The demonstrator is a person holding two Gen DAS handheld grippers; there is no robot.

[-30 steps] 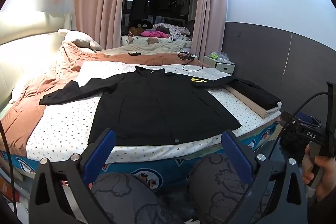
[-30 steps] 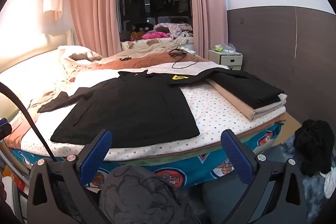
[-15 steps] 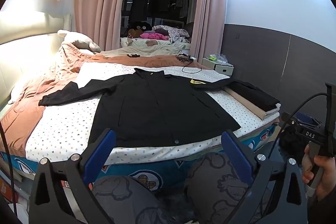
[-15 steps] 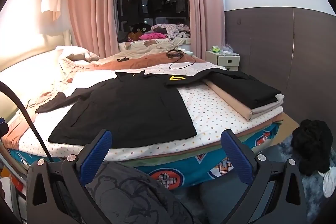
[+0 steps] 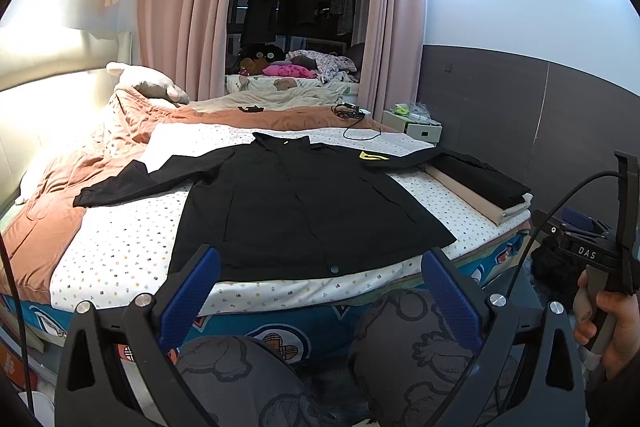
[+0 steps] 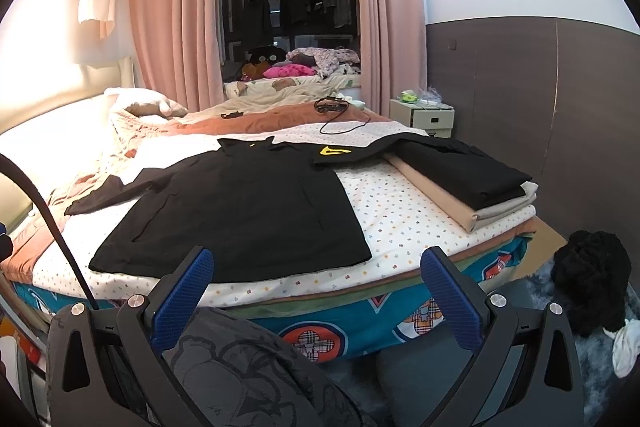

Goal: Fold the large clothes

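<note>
A large black jacket (image 5: 304, 207) lies spread flat on the bed, front up, hem toward me, sleeves out to each side; a yellow patch (image 5: 374, 157) marks its right sleeve. It also shows in the right wrist view (image 6: 244, 211). My left gripper (image 5: 320, 291) is open and empty, held off the bed's near edge, above my knees. My right gripper (image 6: 318, 291) is open and empty, also short of the bed edge. Neither touches the jacket.
A stack of folded clothes (image 6: 468, 183), black on beige, sits at the bed's right side. A rumpled orange quilt (image 5: 52, 203) lies at the left. A white nightstand (image 6: 428, 117) stands by the wall. A black garment heap (image 6: 592, 275) lies on the floor at right.
Both grippers have drifted slightly, so the bed sits a little lower in view. The jacket has not moved. Both grippers stay open.
</note>
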